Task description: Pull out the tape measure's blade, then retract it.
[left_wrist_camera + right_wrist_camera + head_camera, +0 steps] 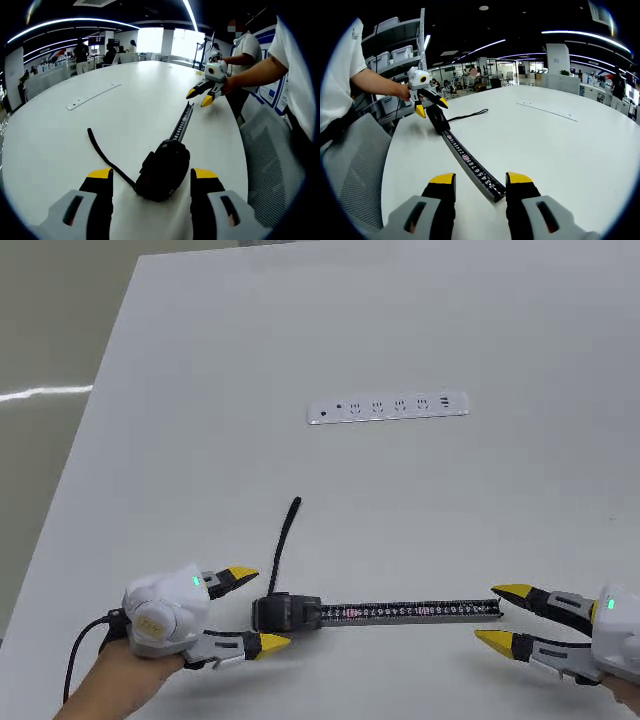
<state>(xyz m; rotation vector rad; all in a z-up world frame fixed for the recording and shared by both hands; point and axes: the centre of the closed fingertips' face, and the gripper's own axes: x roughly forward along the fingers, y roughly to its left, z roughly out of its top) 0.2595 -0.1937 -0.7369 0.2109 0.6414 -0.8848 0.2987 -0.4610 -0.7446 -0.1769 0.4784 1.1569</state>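
A black tape measure case (285, 612) lies on the white table (400, 330), its dark blade (410, 611) drawn out to the right and lying flat. A black wrist strap (286, 535) runs away from the case. My left gripper (258, 609) stands open just left of the case (165, 169), its yellow-tipped jaws either side of it without touching. My right gripper (502, 617) is open at the blade's free end (495, 190), which lies between its jaws, not gripped. The blade (182, 122) stretches toward the right gripper (200, 95); the left gripper (427, 106) shows far off.
A white power strip (388, 407) lies farther back on the table. The table's left edge (95, 430) drops to a green floor. In the gripper views an office with desks, shelves and people sits beyond the table, and a mesh chair (355, 165) stands close by.
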